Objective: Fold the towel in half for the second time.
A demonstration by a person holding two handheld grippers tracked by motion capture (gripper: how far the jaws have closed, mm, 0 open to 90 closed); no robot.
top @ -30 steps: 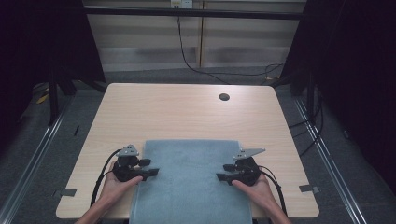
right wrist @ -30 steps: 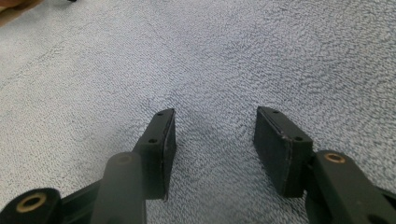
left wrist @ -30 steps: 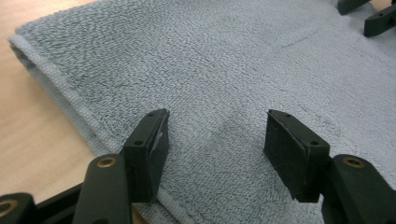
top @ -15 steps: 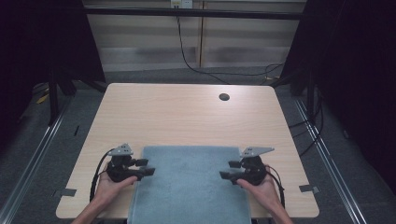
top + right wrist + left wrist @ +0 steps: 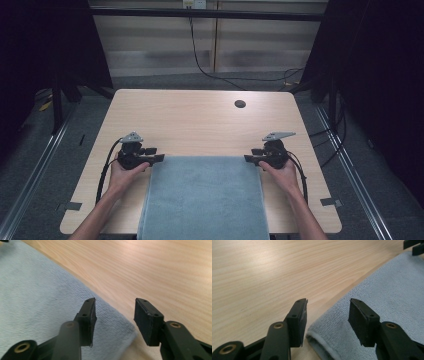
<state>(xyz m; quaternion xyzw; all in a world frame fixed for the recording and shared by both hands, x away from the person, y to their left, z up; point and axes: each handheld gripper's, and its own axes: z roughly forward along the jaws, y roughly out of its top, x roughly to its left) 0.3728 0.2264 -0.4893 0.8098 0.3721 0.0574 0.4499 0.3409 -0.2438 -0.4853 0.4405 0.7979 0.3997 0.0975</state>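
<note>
A grey-blue towel [image 5: 205, 197] lies flat on the near half of the wooden table [image 5: 200, 125], and its near end reaches the front edge. My left gripper [image 5: 159, 159] sits at the towel's far left corner, my right gripper [image 5: 248, 159] at its far right corner, each held in a hand. In the left gripper view the left gripper [image 5: 328, 302] stands open, with the towel [image 5: 387, 290] corner lying under the gap. In the right gripper view the right gripper [image 5: 115, 301] has just been closing but is open over the towel [image 5: 37, 290] corner, its pads not touching the cloth.
A small dark round hole [image 5: 240, 104] sits in the tabletop at the far right. Cables trail from both grippers over the table's sides. Bare wood stretches beyond the towel's far edge. Dark curtains and floor rails flank the table.
Both grippers have moved away from the person along the towel's side edges to its far corners. The towel's far edge lies slightly nearer than a second ago.
</note>
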